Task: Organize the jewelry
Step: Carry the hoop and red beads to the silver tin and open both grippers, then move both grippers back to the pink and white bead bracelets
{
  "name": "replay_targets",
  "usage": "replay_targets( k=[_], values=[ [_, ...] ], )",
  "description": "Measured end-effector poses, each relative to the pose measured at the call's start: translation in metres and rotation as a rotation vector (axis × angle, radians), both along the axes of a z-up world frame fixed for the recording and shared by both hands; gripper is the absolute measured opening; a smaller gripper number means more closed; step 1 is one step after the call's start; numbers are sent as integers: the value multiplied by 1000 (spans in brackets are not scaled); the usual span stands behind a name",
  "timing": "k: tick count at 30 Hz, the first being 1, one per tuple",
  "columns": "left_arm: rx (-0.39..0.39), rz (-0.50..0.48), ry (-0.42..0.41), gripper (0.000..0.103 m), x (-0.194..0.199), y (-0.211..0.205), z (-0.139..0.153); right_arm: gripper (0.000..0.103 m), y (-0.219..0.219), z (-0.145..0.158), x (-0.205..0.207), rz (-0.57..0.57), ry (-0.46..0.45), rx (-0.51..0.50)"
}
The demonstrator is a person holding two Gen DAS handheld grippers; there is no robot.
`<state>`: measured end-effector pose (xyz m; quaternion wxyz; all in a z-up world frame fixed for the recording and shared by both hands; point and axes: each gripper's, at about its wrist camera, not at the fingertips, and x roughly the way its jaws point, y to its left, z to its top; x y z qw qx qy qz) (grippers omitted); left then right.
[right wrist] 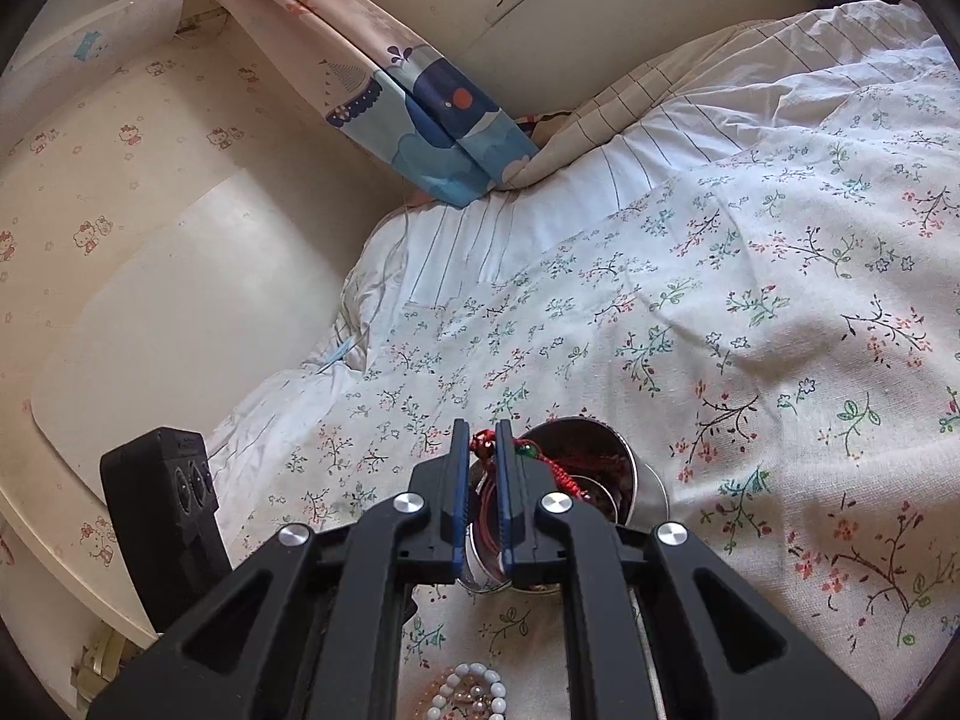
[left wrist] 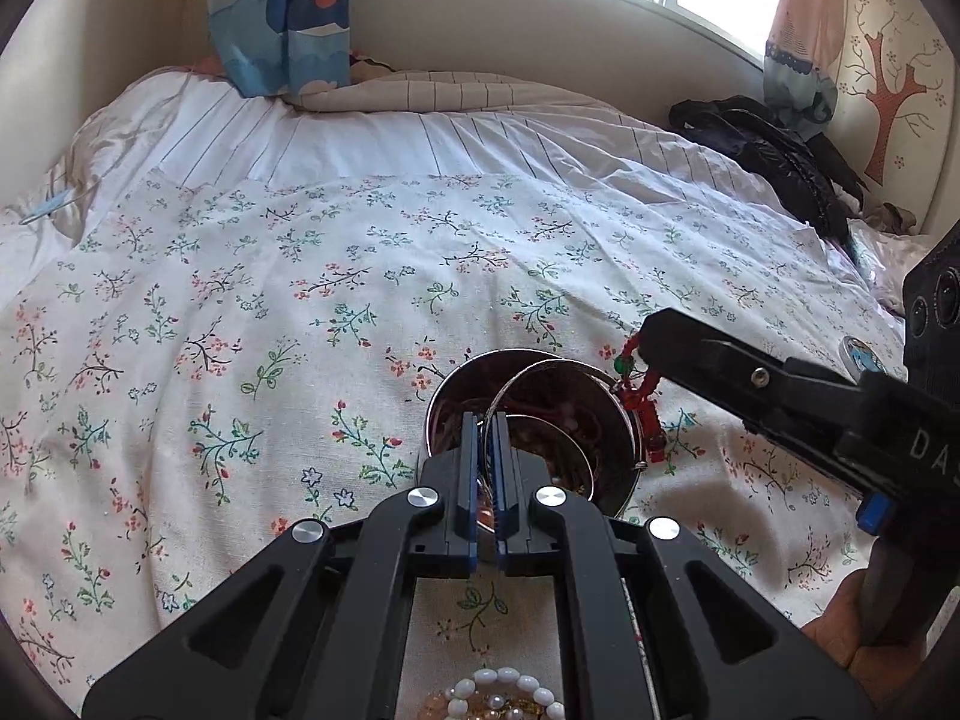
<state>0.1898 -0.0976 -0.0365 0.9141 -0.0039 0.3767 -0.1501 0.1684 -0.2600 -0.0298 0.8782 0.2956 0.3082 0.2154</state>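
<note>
A round metal tin (left wrist: 441, 414) holding tangled jewelry sits on the floral bedspread (left wrist: 300, 300). My left gripper (left wrist: 486, 420) reaches over the tin's near edge, shut on a thin silver bangle (left wrist: 543, 365) that arcs up out of the tin. My right gripper (right wrist: 485, 427) is shut on a red cord bracelet (right wrist: 555, 471) with a green bead, held just above the tin (right wrist: 600, 438). From the left wrist, the right gripper (left wrist: 645, 351) hovers at the tin's right rim with the red bracelet (left wrist: 645, 414) dangling. A white pearl bracelet (left wrist: 507, 690) lies under the grippers.
A black jacket (left wrist: 774, 150) lies at the bed's far right. A small round badge (left wrist: 864, 354) rests on the cover. Curtains (left wrist: 282, 18) hang by the window. A cream headboard (right wrist: 180, 300) borders the bed. A person's hand (left wrist: 864, 648) grips the right tool.
</note>
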Motion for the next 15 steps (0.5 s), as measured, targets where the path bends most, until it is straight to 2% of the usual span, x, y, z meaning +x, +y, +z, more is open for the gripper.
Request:
replay_targets(
  k=[1, 2, 3, 4, 15],
  values=[
    [1, 0, 10, 4, 4, -2, -2, 21, 0, -5, 5, -8, 26, -8],
    [3, 0, 23, 4, 8, -3, -5, 47, -2, -9, 8, -20, 42, -3],
    [6, -1, 34, 4, 10, -3, -8, 61, -4, -12, 9, -35, 49, 4],
    [14, -2, 44, 6, 12, -4, -11, 67, -6, -14, 10, -35, 50, 13],
    [-12, 34, 39, 9, 11, 12, -4, 67, -21, -15, 5, -82, 64, 47]
  ],
)
